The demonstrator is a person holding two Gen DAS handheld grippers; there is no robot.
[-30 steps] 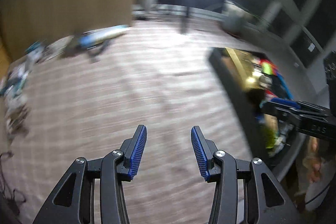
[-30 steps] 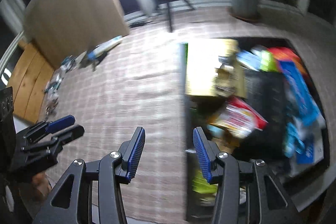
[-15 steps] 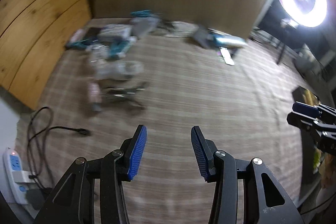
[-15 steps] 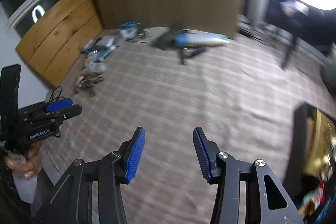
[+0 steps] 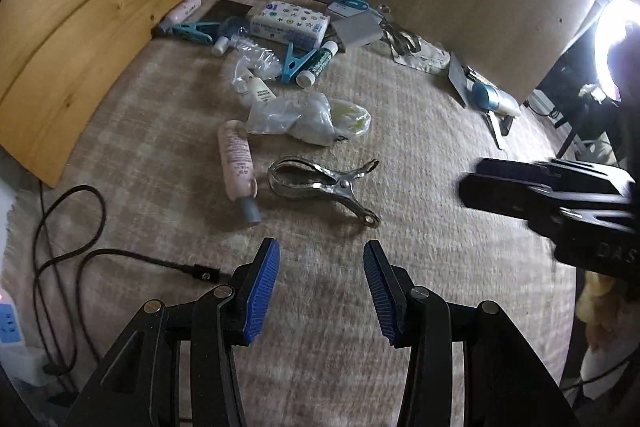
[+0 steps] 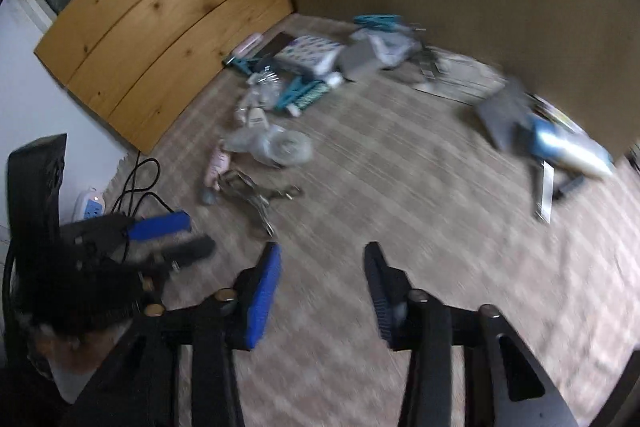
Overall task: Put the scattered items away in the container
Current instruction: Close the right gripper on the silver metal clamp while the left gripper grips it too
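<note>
Both views swung from container to clutter. Left gripper (image 5: 321, 291) spread, empty; right gripper (image 6: 322, 293) closing (nothing between), both near shiny metal clamp (image 5: 320, 183).

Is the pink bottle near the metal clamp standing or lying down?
Lying down: the pink bottle rests lengthwise on the carpet, grey cap toward the camera.
</note>
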